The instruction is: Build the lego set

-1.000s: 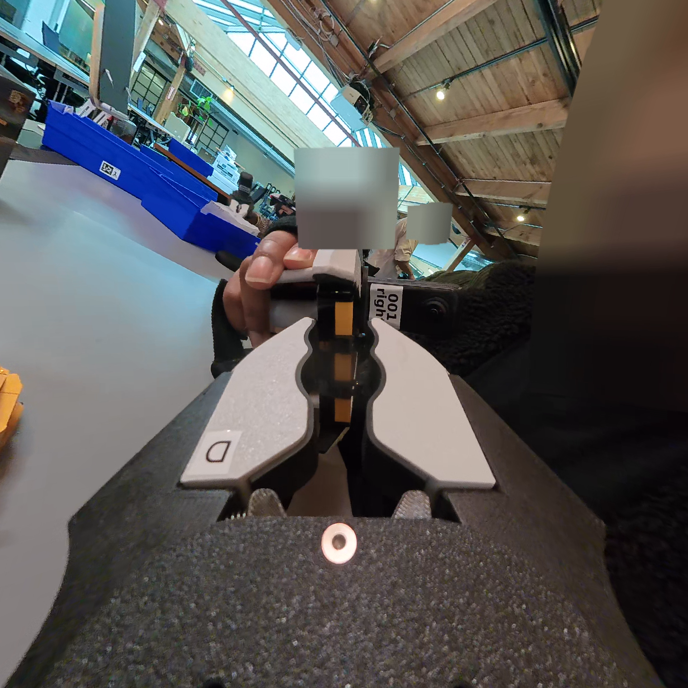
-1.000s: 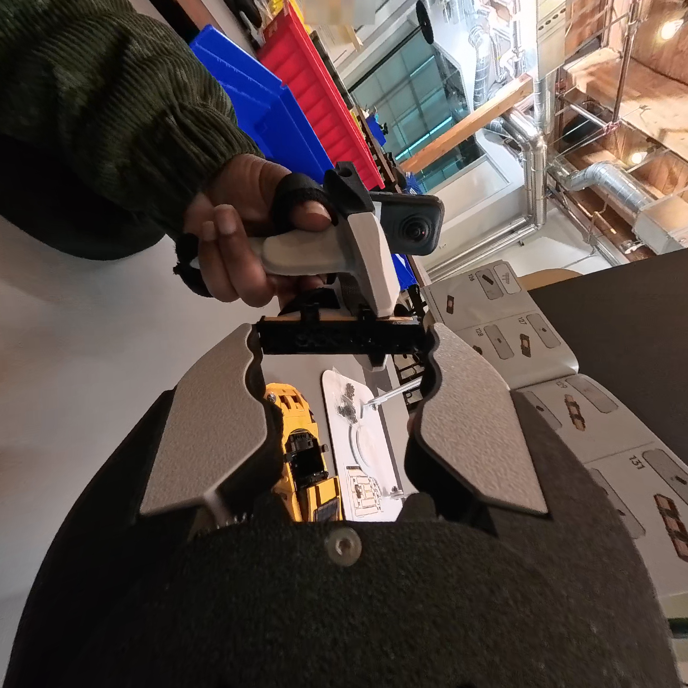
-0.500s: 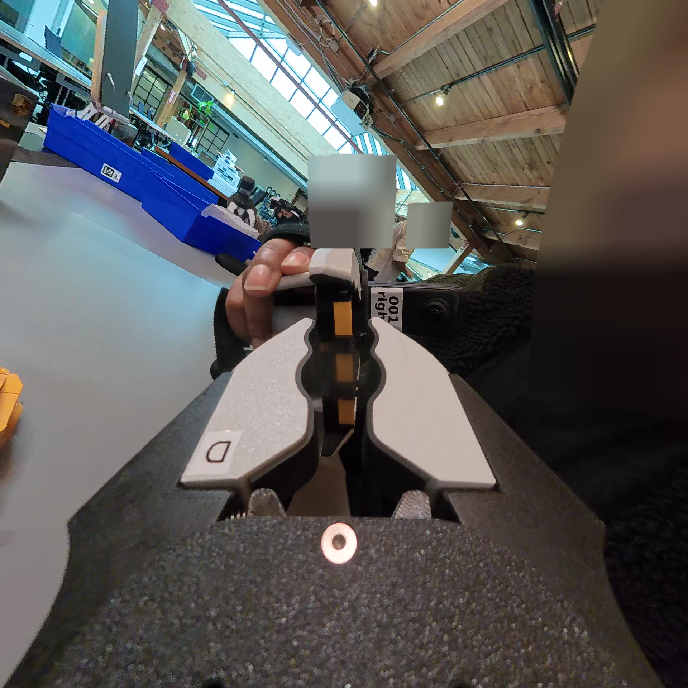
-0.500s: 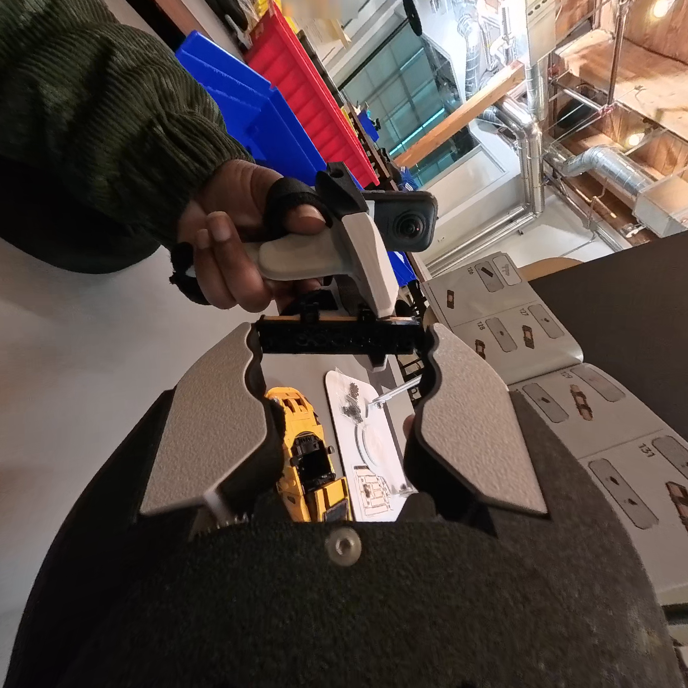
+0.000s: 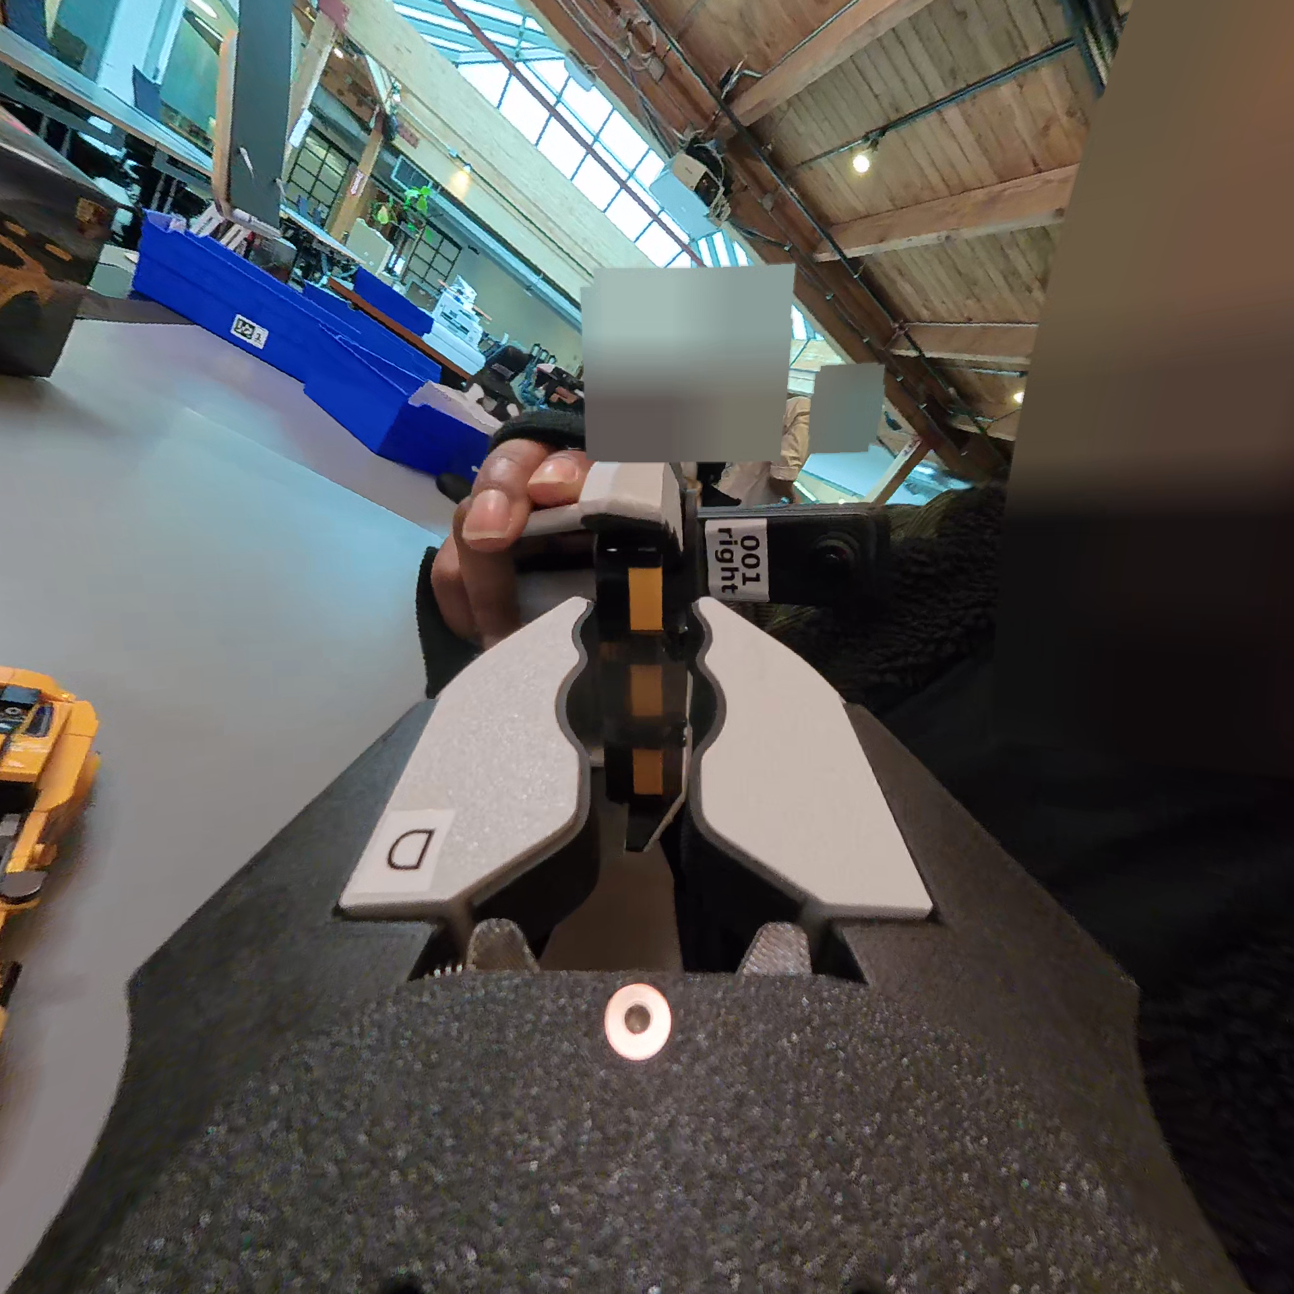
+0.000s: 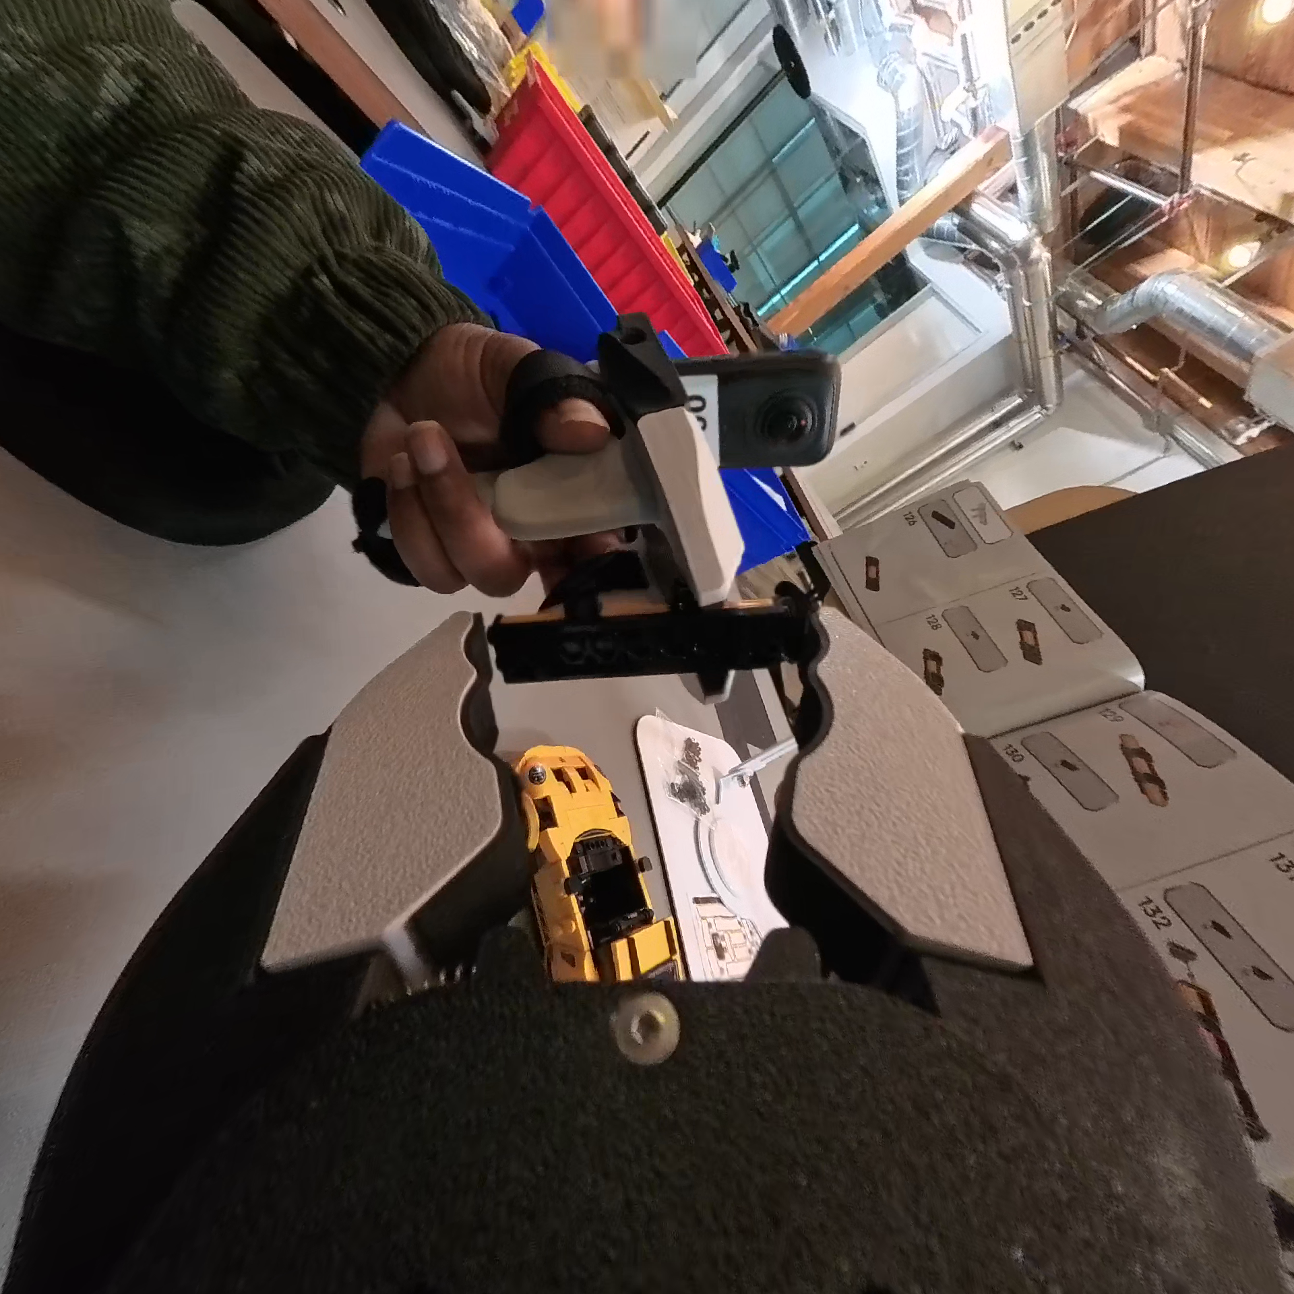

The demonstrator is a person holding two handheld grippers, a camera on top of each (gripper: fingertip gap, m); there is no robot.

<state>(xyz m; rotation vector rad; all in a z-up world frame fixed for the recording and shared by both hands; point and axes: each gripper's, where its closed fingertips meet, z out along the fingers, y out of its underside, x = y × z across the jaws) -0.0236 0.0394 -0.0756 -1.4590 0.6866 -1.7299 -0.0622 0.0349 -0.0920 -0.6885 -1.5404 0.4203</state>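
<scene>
Lego piece, black with orange, held mid-air by both grippers | right gripper jaws clamped endwise, left gripper jaws pinching its sides | step: regrip/handoff, I think | next: fit onto yellow car below the jaws

Left tongs closed narrowly on a black-and-orange lego piece, pinched edge-on between grey fingers. Right tongs gripped the same piece's far end, held by a hand in a dark fingerless glove. Yellow lego car lay at the left edge on the grey counter, blue bins behind.
</scene>
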